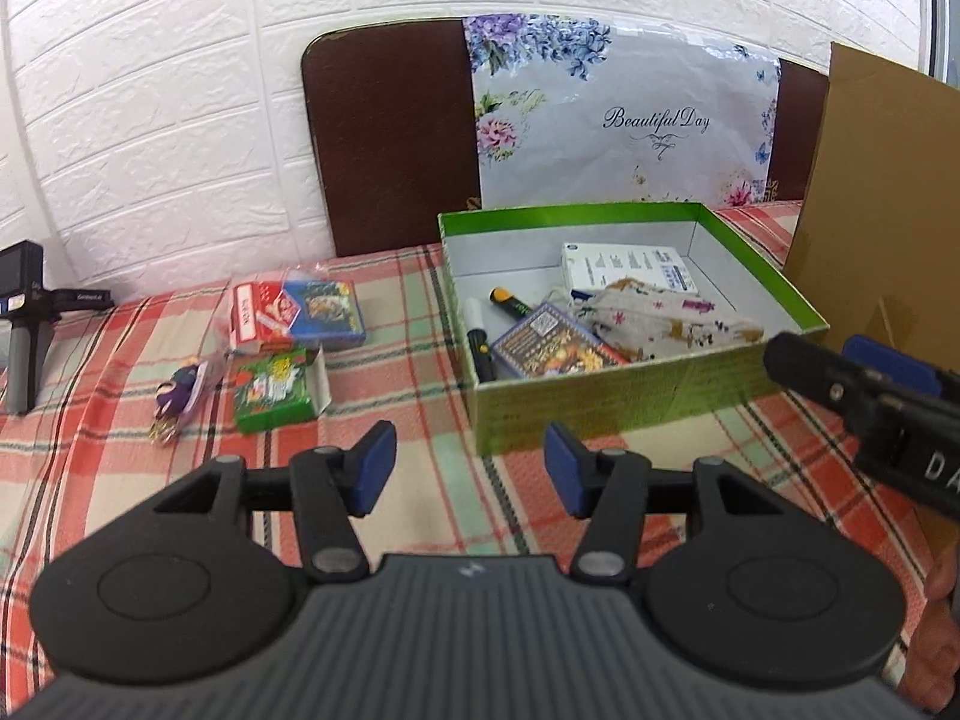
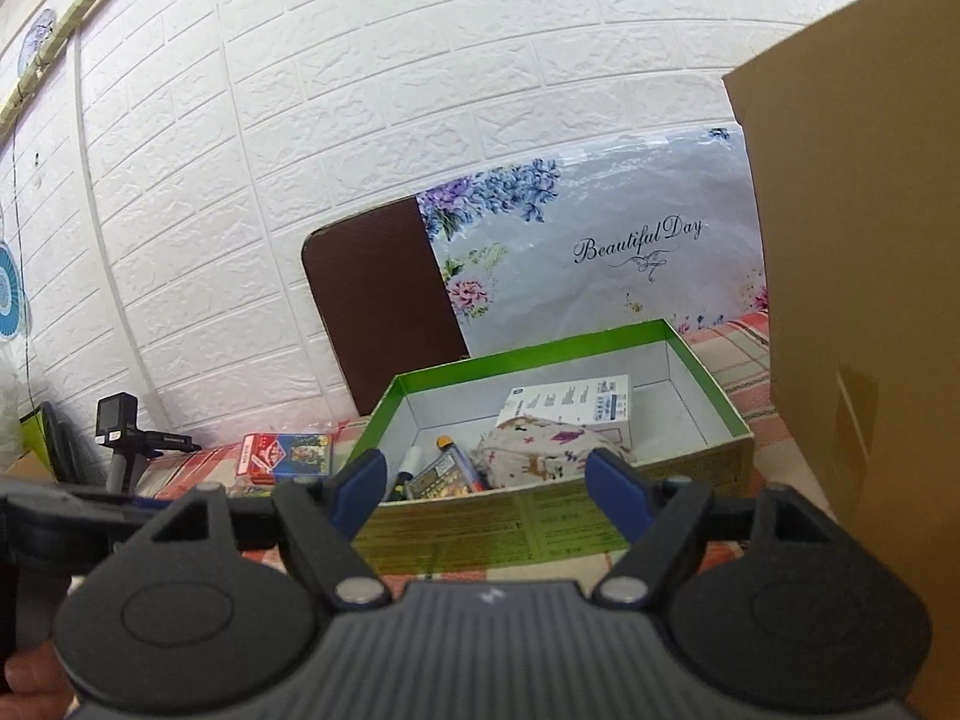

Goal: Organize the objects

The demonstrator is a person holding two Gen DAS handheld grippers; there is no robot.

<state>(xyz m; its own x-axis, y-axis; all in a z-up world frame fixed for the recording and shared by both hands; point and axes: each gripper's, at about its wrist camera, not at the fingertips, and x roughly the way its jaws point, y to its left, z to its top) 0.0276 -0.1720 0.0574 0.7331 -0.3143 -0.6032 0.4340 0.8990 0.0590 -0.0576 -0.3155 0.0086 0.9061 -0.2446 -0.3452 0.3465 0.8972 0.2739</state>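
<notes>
An open green box [image 1: 606, 399] stands on the plaid tablecloth; it holds a white carton [image 1: 627, 267], a patterned cloth pouch [image 1: 666, 318], a card pack [image 1: 555, 348] and two markers [image 1: 483, 348]. Left of it lie a red and blue card pack [image 1: 300, 312], a green card pack [image 1: 276, 390] and a purple keychain [image 1: 177, 393]. My left gripper [image 1: 468, 468] is open and empty, in front of the box's near left corner. My right gripper [image 2: 489, 495] is open and empty, just in front of the box [image 2: 558, 525]; it also shows in the left wrist view [image 1: 864, 390].
A tall cardboard sheet [image 1: 882, 210] stands right of the box, close to my right gripper. A brown board [image 1: 390, 138] and a floral bag [image 1: 618, 120] lean on the white brick wall. A small camera on a stand [image 1: 27, 324] sits at far left.
</notes>
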